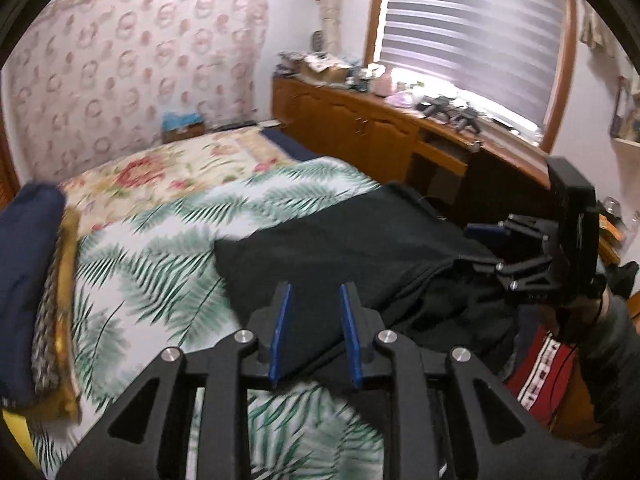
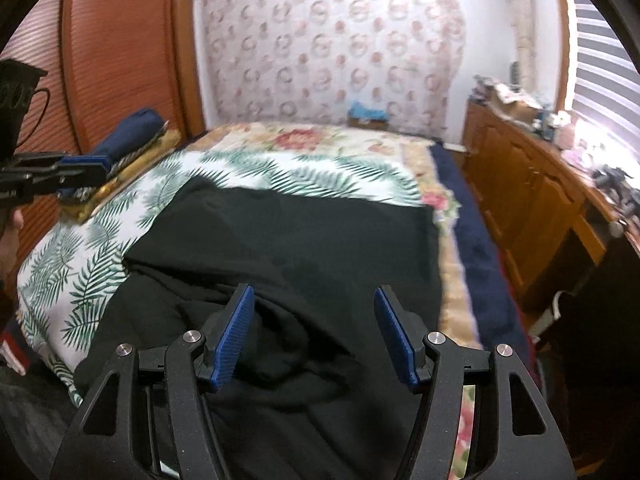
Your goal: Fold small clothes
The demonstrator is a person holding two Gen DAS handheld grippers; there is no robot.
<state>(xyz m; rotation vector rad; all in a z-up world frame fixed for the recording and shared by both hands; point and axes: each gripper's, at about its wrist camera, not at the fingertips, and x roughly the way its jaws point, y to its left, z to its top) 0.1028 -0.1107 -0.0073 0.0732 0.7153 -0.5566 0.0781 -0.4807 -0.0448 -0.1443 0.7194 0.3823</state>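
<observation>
Left wrist view: left gripper (image 1: 314, 312) over the near edge of the black garment (image 1: 340, 240), jaws at a narrow gap, nothing between the pads (image 1: 280, 332), cloth only shows behind them, so not gripping. Garment lies on the palm-leaf bedspread (image 1: 160, 264), far half spread flat w/ a straight edge, near-right part bunched. Right gripper (image 1: 486, 240) visible at the garment's right edge, but can't tell its jaw state from here. Stack of folded items (image 1: 36, 280) at the left of the bed, navy piece on top, patterned/yellow ones under; looks like finished work. Red-and-white cloth (image 1: 540, 364) off the near-right corner, can't say if it's in the queue. Right wrist view: right gripper (image 2: 314, 328) wide apart over the rumpled near section of the black garment (image 2: 300, 232), pads (image 2: 234, 336) clear of the cloth, holding nothing. Left gripper (image 2: 80, 176) at frame left near the stack (image 2: 136, 140), well apart from this one. Progress, imo: a few pieces done and stacked; black one laid out but fold barely started, maybe one flat half. Left to do: flatten the crumpled near part, fold over, square up, move it to the stack.
</observation>
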